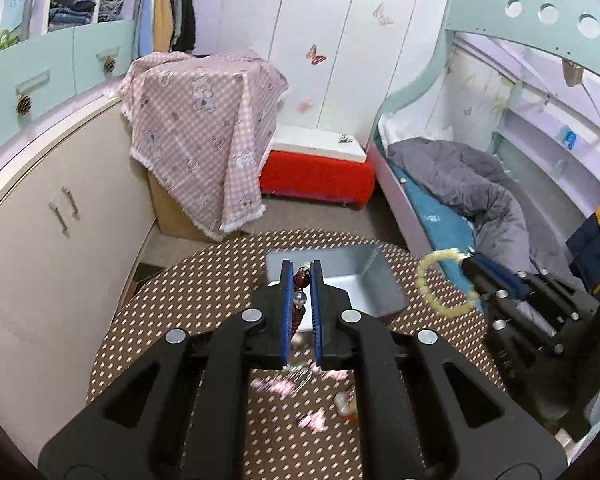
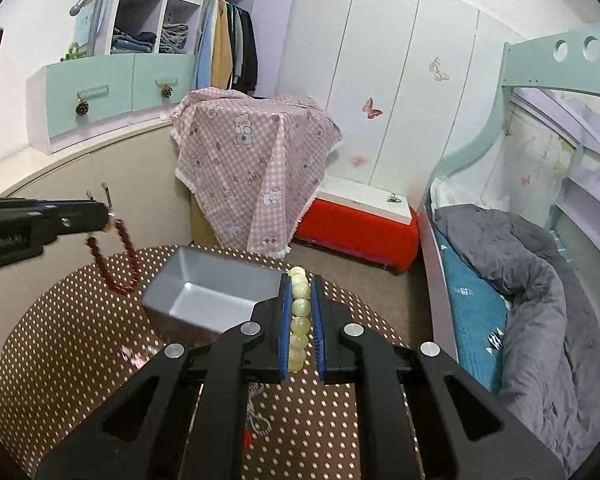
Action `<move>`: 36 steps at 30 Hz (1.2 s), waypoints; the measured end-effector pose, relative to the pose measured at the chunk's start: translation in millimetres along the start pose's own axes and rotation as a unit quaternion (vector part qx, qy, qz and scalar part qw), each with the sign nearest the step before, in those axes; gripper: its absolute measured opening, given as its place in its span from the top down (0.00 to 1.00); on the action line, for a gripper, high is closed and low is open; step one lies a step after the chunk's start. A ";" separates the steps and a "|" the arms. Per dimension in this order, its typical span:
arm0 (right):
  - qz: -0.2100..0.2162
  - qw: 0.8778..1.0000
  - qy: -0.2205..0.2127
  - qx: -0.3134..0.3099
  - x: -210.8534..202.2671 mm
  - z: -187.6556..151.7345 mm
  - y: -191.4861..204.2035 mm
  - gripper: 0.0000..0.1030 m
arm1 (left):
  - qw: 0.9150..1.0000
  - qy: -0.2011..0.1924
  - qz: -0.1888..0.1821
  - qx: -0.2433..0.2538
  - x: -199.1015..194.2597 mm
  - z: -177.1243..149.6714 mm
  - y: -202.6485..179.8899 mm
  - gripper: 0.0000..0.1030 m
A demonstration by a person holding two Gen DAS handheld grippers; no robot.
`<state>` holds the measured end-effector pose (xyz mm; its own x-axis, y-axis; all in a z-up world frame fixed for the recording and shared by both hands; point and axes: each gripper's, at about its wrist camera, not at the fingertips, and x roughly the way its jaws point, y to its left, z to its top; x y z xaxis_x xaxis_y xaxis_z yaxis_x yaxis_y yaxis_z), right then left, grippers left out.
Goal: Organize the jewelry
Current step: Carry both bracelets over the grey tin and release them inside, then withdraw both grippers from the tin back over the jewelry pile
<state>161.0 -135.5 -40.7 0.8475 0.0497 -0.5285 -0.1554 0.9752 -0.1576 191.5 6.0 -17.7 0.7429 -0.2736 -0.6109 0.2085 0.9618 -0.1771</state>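
**Holding two bead bracelets above the grey tray**

Looking along our left hand-held gripper (image 1: 300, 276), we see only a few beads of the dark red bracelet (image 1: 300, 280) between the blue pads: a large dark red bead, a pearl-like one below it, the rest hidden by the fingers. The right wrist view shows more of it, a loop hanging down from the fingertips, its long axis near vertical, slightly motion-blurred. The jaws stand nearly closed, pinching the strand.

Our right hand-held gripper (image 2: 300, 292) is closed almost as narrowly on the pale green bracelet (image 2: 300, 312). Its beads run in a line along the fingers, pointing forward, one bead poking past the tips; the lower part of the loop is hidden under the gripper body. From the left wrist view the same bracelet shows as an open ring hanging beside the fingertips.

The grey tray (image 2: 204, 280) sits on the dotted tabletop (image 2: 68, 344), under and ahead of both bracelets; neither touches it. Small pink and white items (image 1: 288, 388) lie on the tabletop beneath our left gripper, too blurred to identify.
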 end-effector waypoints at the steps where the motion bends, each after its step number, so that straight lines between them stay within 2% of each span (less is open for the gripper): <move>1: 0.008 1.000 0.002 -0.002 4.3 3.1 1.2 0.92 | 1.000 -0.001 -0.001 -0.002 3.5 2.0 -1.7 0.92; 12: 0.050 0.997 0.050 0.005 50.7 8.0 14.6 0.92 | 0.998 0.048 -0.006 -0.034 62.0 1.5 0.9 0.92; 18: 0.084 0.993 0.077 0.017 66.6 4.9 15.5 0.92 | 0.997 0.064 -0.001 -0.034 76.9 -2.7 5.0 0.91; 19: 0.086 0.993 0.080 0.017 67.4 4.5 15.3 0.90 | 0.997 0.064 0.004 -0.031 77.6 -2.7 4.8 0.91; 21: 0.085 0.993 0.081 0.014 67.6 4.6 13.8 0.73 | 0.997 0.073 0.016 -0.023 80.8 -3.0 4.7 0.91; 22: 0.082 0.993 0.078 0.018 65.9 4.2 12.5 0.52 | 0.997 0.076 0.016 -0.022 82.4 -2.4 5.0 0.91; 23: 0.080 0.994 0.076 0.020 64.6 3.7 11.0 0.40 | 0.996 0.081 0.016 -0.024 84.3 -2.6 5.9 0.91; 36: 0.060 0.995 0.074 0.034 58.3 -1.9 -6.0 0.37 | 0.995 0.098 0.019 -0.020 87.7 -7.1 9.3 0.91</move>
<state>210.3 -138.9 -72.1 0.7399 0.1396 -0.6581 -0.2125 0.9767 -0.0317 254.0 -9.1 -78.4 0.6107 -0.2358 -0.7559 0.1533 0.9718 -0.1792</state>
